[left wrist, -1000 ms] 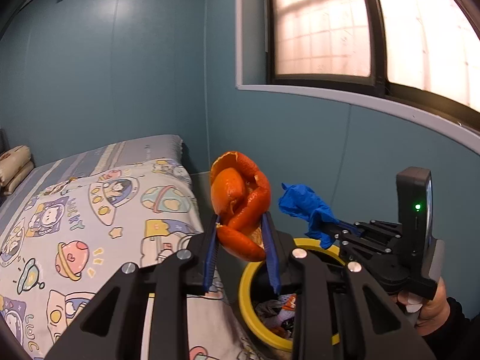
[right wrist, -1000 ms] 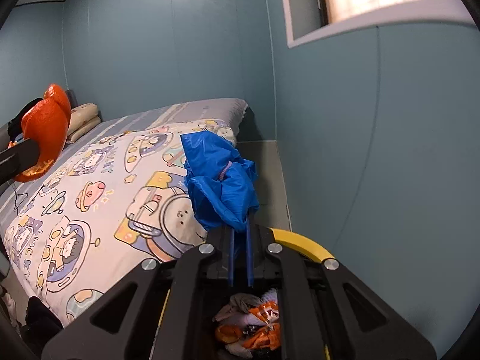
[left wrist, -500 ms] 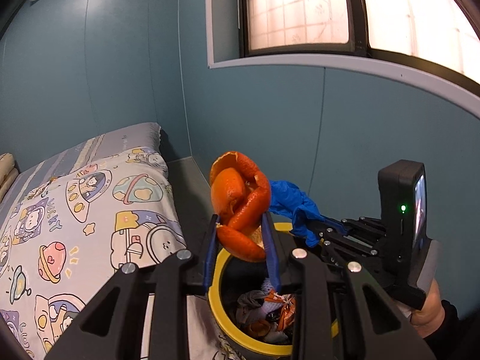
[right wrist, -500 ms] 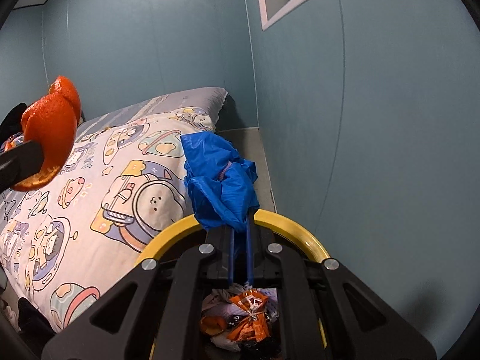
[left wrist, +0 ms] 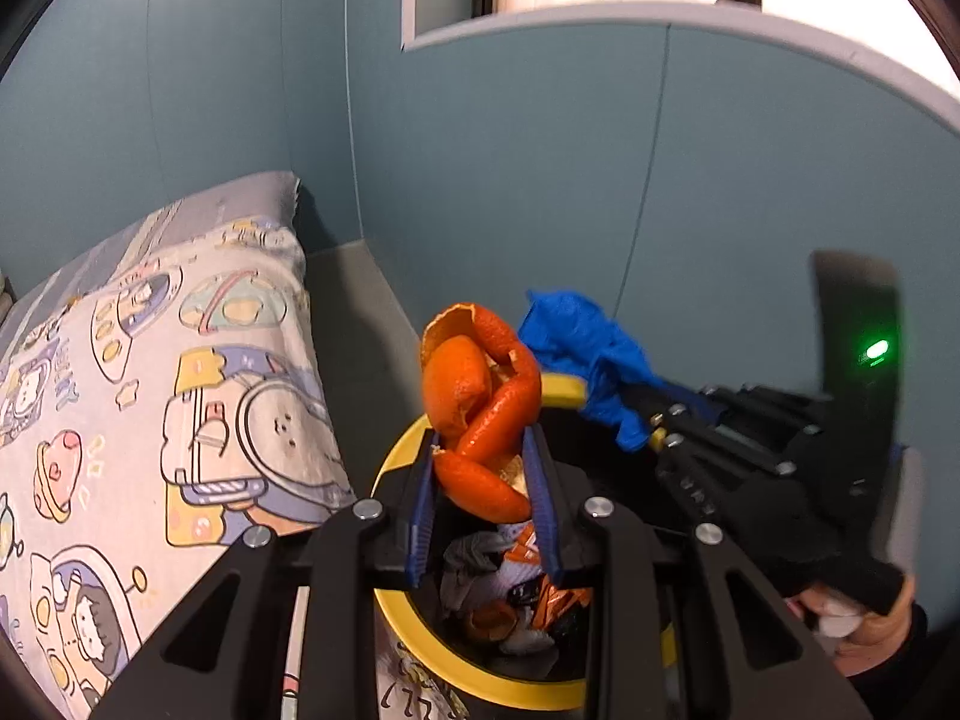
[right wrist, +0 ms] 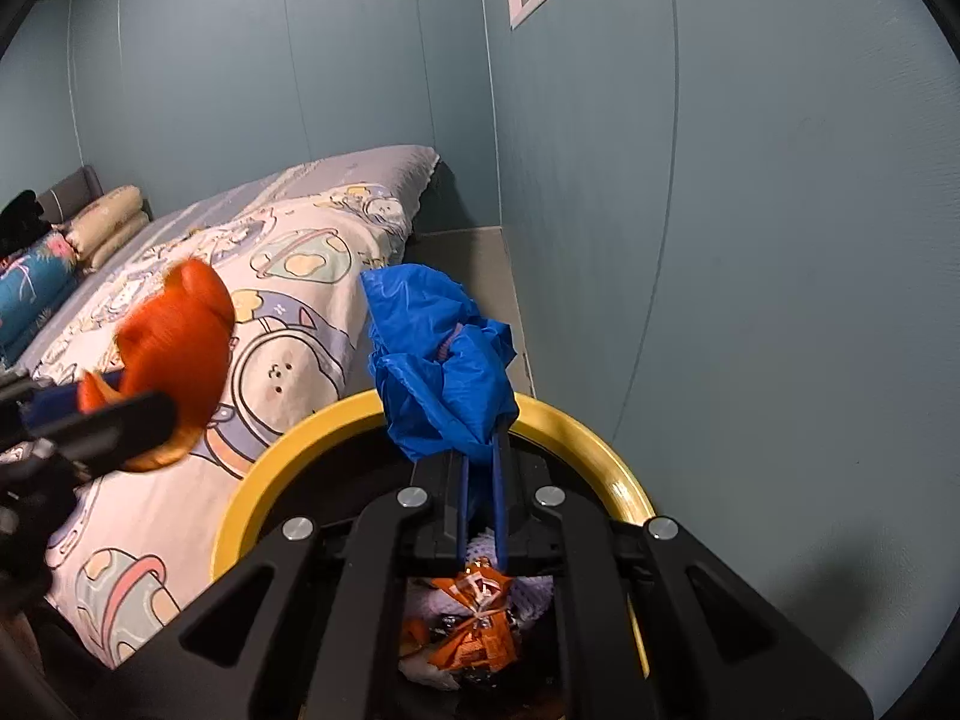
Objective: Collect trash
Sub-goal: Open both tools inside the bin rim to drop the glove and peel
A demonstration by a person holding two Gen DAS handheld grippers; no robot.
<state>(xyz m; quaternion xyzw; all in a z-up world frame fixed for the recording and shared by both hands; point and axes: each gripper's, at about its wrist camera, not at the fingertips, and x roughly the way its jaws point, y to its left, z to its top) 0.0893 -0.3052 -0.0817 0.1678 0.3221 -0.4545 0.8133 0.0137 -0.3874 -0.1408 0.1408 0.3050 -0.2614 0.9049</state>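
My left gripper point(left wrist: 480, 450) is shut on a curled orange peel point(left wrist: 477, 402), which hangs over the near left part of a yellow-rimmed trash bin point(left wrist: 396, 600). The bin holds wrappers and scraps point(left wrist: 510, 594). My right gripper point(right wrist: 483, 450) is shut on a crumpled blue plastic bag point(right wrist: 438, 354), held above the far side of the bin's yellow rim point(right wrist: 612, 486). In the left wrist view the blue bag point(left wrist: 591, 354) and the right gripper point(left wrist: 645, 429) come in from the right. The right wrist view shows the orange peel point(right wrist: 174, 360) blurred at the left.
A bed with a cartoon astronaut cover point(left wrist: 150, 390) stands directly left of the bin. A blue-green wall point(left wrist: 660, 210) with a window sill point(left wrist: 720, 24) closes in behind and to the right. A narrow strip of grey floor point(left wrist: 354, 324) runs between bed and wall. Pillows point(right wrist: 108, 228) lie at the bed's far end.
Both grippers have sunk and tipped down toward the bin, which now fills more of each view. The left gripper with the peel has moved over the bin's rim. Both grips are unchanged.
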